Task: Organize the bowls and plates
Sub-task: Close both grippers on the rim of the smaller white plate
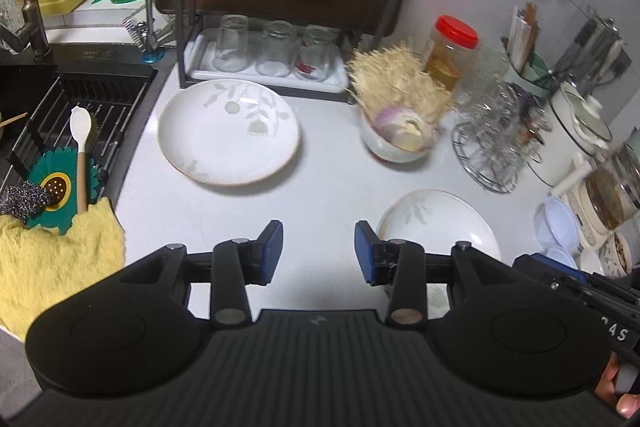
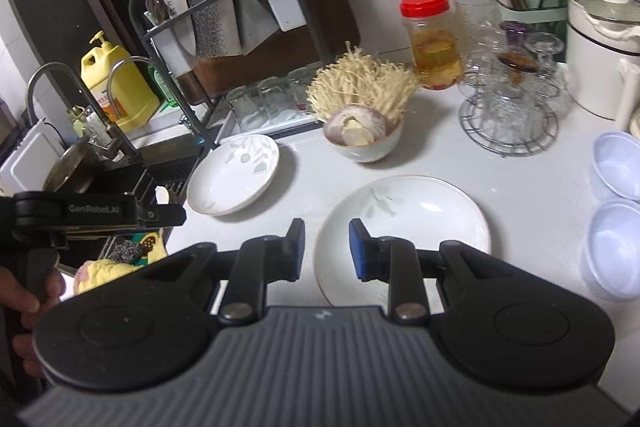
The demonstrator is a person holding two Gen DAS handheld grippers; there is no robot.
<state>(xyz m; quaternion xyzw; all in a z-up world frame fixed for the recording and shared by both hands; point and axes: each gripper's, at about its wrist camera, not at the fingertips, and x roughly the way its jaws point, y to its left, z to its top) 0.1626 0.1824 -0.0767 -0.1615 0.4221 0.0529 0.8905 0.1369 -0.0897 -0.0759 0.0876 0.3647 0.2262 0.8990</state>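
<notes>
Hovering both grippers, left gripper [image 1: 319, 251] and right gripper [image 2: 326, 247], parted and empty, I am eyeing the near plate [image 2: 416, 215] beside the far plate [image 1: 228, 133]; shallow rims risk slipping from my pads.

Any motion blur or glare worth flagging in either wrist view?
Left wrist: the mushroom bowl and glass stand are smeared, the far plate fairly sharp. Right wrist: mostly sharp, with a glare spot on the near plate; fisheye bends both views' edges.
</notes>
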